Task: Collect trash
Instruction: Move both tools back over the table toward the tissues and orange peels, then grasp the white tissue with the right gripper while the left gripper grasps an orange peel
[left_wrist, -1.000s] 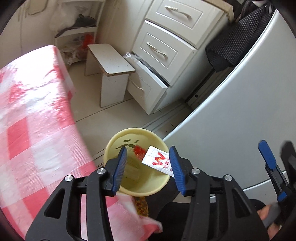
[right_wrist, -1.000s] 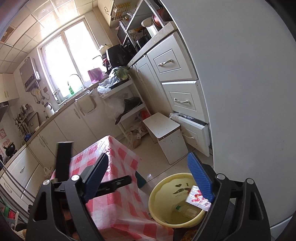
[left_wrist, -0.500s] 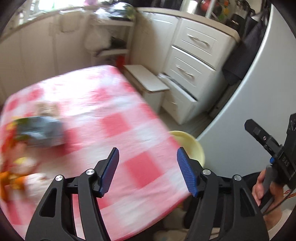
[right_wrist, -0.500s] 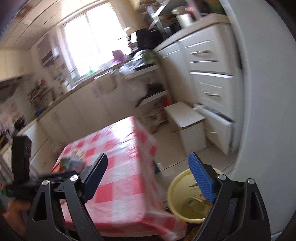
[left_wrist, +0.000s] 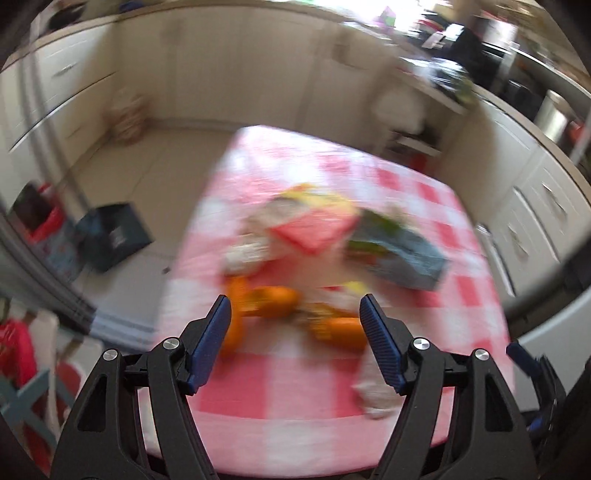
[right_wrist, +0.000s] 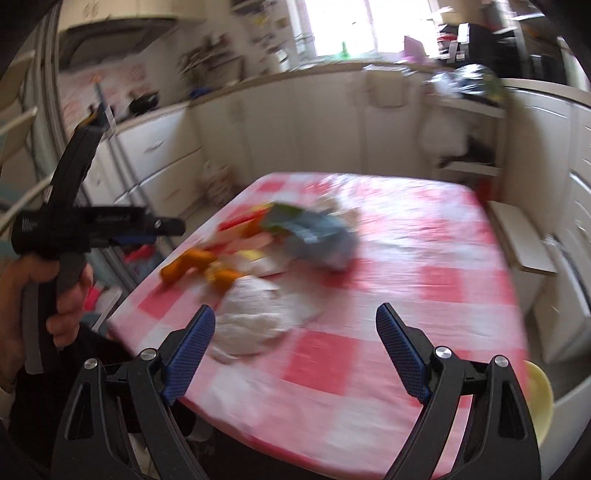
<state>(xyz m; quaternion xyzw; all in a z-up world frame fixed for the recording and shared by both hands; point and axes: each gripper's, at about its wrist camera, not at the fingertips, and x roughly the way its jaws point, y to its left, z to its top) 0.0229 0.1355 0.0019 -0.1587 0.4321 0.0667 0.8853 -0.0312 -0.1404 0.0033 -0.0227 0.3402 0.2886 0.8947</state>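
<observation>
A blurred heap of trash lies on a table with a pink checked cloth (left_wrist: 436, 206): orange peel (left_wrist: 273, 301), a pink wrapper (left_wrist: 314, 230), a blue-grey packet (left_wrist: 410, 254) and a crumpled white tissue (right_wrist: 255, 314). My left gripper (left_wrist: 295, 339) is open and empty above the table's near edge, with the peel just beyond its fingertips. My right gripper (right_wrist: 295, 350) is open and empty, with the tissue by its left finger (right_wrist: 190, 349). The yellow bin (right_wrist: 537, 391) shows at the lower right of the right wrist view.
White kitchen cabinets (right_wrist: 155, 162) run round the room. A white stool (right_wrist: 521, 240) stands right of the table. A dark crate (left_wrist: 110, 236) and red bags (left_wrist: 44, 221) sit on the floor to the left. The hand-held left gripper body (right_wrist: 77, 221) shows in the right wrist view.
Both grippers have swung left, away from the yellow bin, and now face the table with the trash heap. Both stay open and empty. The frames are motion-blurred.
</observation>
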